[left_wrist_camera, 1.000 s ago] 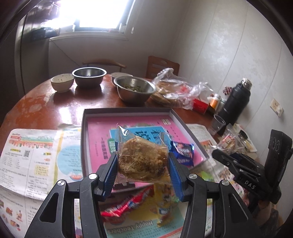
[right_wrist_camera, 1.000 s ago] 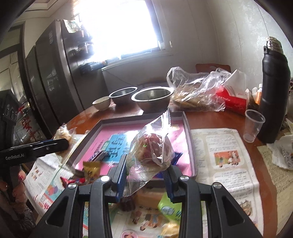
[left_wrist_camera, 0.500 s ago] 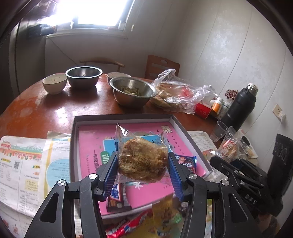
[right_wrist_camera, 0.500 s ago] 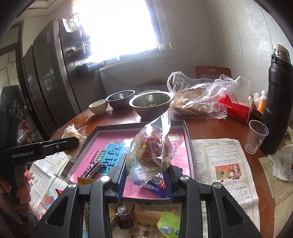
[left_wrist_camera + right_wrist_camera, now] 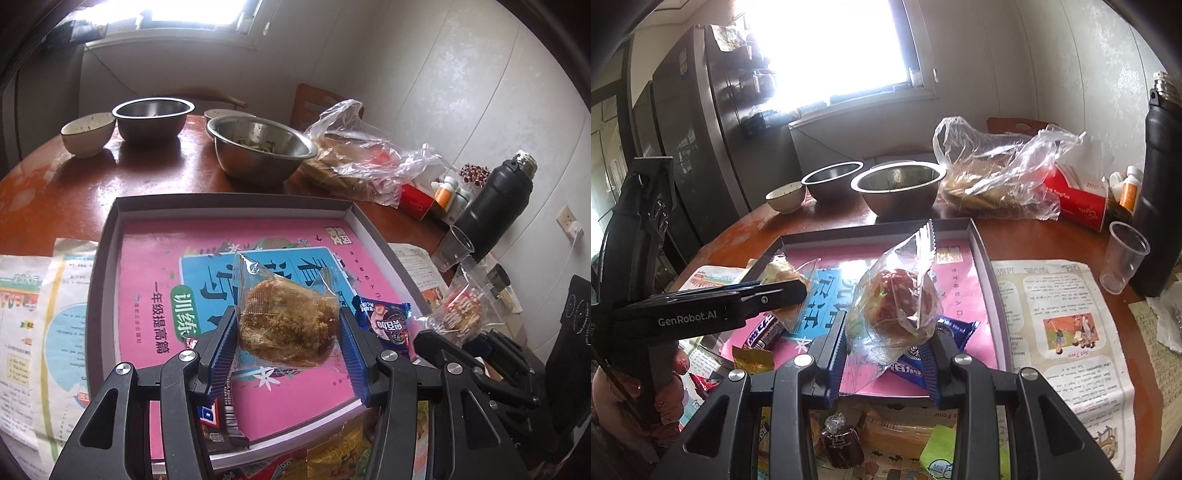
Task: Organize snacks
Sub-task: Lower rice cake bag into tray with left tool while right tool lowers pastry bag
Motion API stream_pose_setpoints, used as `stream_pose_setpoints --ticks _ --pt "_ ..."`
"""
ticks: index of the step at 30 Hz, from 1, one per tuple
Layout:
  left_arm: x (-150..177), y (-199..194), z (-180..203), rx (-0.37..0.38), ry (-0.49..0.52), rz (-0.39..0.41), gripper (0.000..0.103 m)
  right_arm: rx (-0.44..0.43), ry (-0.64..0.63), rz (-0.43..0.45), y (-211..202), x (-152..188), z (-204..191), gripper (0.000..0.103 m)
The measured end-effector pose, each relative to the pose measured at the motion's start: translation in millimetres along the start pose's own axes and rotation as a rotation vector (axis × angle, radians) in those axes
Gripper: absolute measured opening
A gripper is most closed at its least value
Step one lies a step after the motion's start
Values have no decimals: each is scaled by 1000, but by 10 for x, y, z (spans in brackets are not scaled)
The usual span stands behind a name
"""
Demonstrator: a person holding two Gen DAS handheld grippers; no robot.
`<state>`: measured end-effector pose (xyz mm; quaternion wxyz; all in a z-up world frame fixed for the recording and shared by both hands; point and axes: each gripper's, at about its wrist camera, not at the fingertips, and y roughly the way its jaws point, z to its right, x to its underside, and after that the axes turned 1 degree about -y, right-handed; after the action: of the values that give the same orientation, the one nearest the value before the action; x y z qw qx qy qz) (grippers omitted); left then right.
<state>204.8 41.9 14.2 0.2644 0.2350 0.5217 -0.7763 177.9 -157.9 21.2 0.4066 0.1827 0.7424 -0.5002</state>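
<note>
My left gripper (image 5: pixel 288 332) is shut on a clear-wrapped brown floss cake (image 5: pixel 286 323), held just above the pink bottom of the grey-rimmed tray (image 5: pixel 229 201). My right gripper (image 5: pixel 886 350) is shut on a clear-wrapped reddish pastry (image 5: pixel 897 306) over the tray's near right part (image 5: pixel 986 266). A blue cookie packet (image 5: pixel 384 325) lies in the tray by its right wall; a dark bar (image 5: pixel 218 417) lies at the near edge. In the right wrist view the left gripper (image 5: pixel 775 291) and its cake (image 5: pixel 783 275) come in from the left.
Loose snacks (image 5: pixel 842 443) lie on the printed paper in front of the tray. Behind it stand two steel bowls (image 5: pixel 258 147), a small ceramic bowl (image 5: pixel 88 133) and a plastic bag of bread (image 5: pixel 354 162). A black flask (image 5: pixel 495 214) and a plastic cup (image 5: pixel 1123 258) stand right.
Both grippers have moved forward over the tray and lower, each keeping its wrapped snack. The left one has travelled farther; the tray bottom now fills the space under it.
</note>
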Motion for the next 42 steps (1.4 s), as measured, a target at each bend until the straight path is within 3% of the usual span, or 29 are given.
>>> stream_pose_setpoints --ticks 20,42 --pt "123 268 -19 8 34 -100 55 67 -44 -56 233 102 -102 36" --pt "112 227 -172 -31 27 -119 55 -2 -123 -100 437 213 -446 36"
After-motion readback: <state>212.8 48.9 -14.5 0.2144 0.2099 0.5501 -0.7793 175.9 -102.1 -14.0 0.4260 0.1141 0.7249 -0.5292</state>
